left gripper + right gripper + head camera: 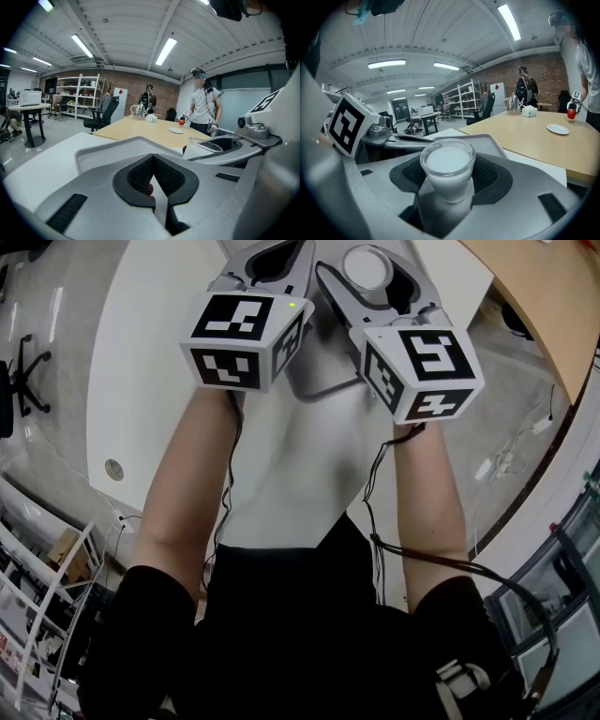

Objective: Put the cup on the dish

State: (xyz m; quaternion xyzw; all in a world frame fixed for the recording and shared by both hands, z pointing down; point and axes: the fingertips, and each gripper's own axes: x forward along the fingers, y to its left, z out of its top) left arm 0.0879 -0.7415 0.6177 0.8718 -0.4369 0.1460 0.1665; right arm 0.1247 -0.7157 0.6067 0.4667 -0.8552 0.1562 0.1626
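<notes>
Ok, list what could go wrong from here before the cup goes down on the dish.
1. The cup, clamped in the right gripper, looks filled with something white almost to its rim, so a tilt could spill it.
2. The left gripper, its jaws shut, sits close beside the right one, and the two may knock together.
3. The dish has a raised rim, and a cup landing on that could tip.

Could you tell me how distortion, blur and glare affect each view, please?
Head view: fisheye bends the edge of the white table. Left gripper view: dark vignetted corners, ceiling light blown out. Right gripper view: cup sharp, mosaic patch top right.
</notes>
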